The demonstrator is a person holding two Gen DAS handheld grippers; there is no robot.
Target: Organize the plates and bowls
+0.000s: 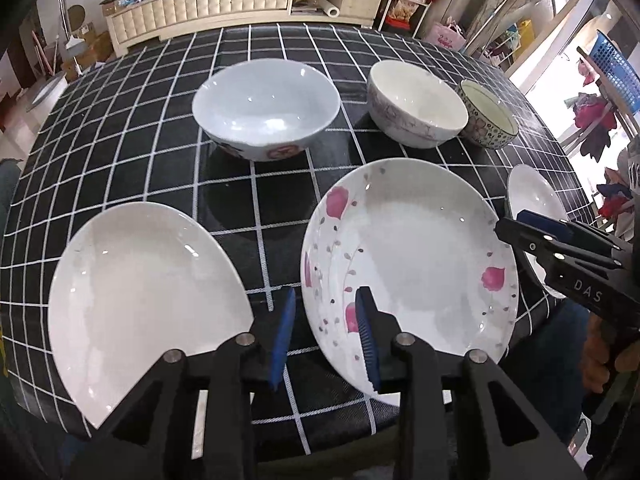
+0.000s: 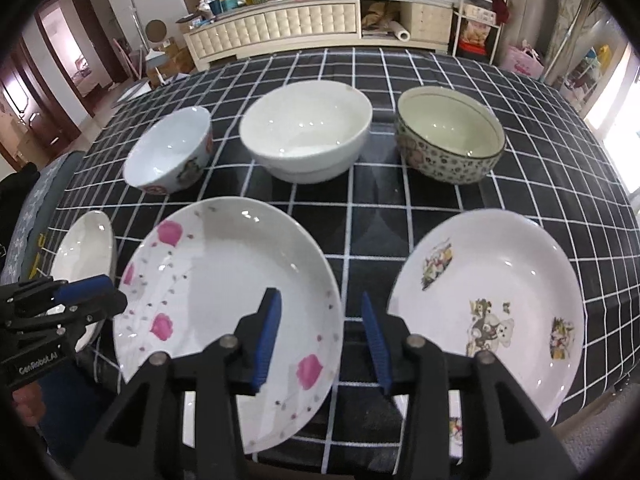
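Note:
Three plates lie in a near row on the black checked tablecloth (image 1: pixel 132 140): a plain white plate (image 1: pixel 140 292), a pink-flower plate (image 1: pixel 412 264) and a cartoon-print plate (image 2: pixel 492 308). Behind them stand a pale blue bowl (image 1: pixel 266 108), a white bowl (image 1: pixel 416 104) and a dark-patterned bowl (image 1: pixel 486 116). My left gripper (image 1: pixel 326 324) is open, its blue pads either side of the flower plate's left rim. Open too, my right gripper (image 2: pixel 320 338) straddles that plate's (image 2: pixel 228 300) right rim. Neither pair of pads presses on it. Each gripper shows in the other view: right gripper (image 1: pixel 516 226), left gripper (image 2: pixel 110 294).
The table's near edge runs just under both grippers. A cream cabinet (image 2: pixel 280 28) with clutter on top stands beyond the far edge, with a wire rack (image 2: pixel 476 20) beside it. A hand (image 1: pixel 600 352) holds the right gripper's handle.

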